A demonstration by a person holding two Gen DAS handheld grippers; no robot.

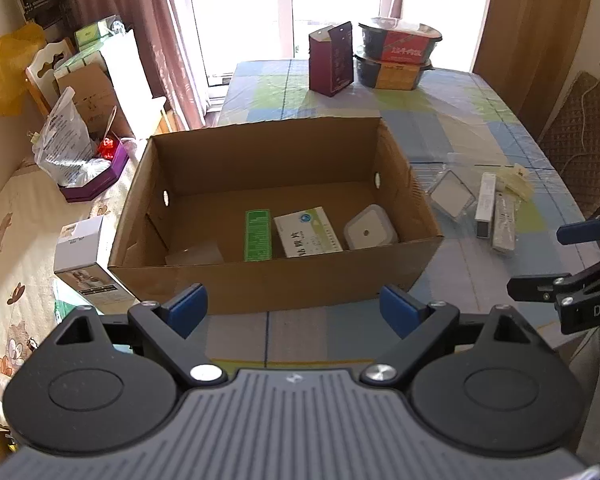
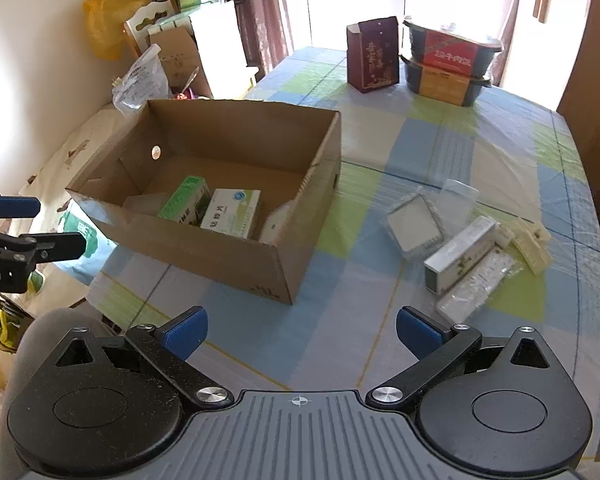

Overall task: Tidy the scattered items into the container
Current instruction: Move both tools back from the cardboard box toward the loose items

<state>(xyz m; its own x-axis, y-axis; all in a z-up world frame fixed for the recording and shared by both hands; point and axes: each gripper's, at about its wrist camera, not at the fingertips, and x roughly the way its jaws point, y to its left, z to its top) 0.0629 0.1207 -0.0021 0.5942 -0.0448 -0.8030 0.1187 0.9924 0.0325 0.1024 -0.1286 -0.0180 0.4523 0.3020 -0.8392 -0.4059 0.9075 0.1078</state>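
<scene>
Plain brown on the cardboard box [image 1: 276, 280]; inside, bright green on a narrow carton [image 1: 257, 235], white with a green-and-blue mark on a flat medicine box [image 1: 306, 232]. Pale blue, lime-green and grey checks across the tablecloth [image 2: 380, 320]. Dark maroon with gold print on the upright carton [image 2: 374, 54], blue on the gripper pads [image 2: 184, 332].

Checked table [image 2: 440, 148] under cardboard box [image 2: 204, 256]

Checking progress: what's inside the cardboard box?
Inside the cardboard box: green carton, white medicine box, grey-white lidded container, translucent item. Near wall hides the floor closest.
</scene>
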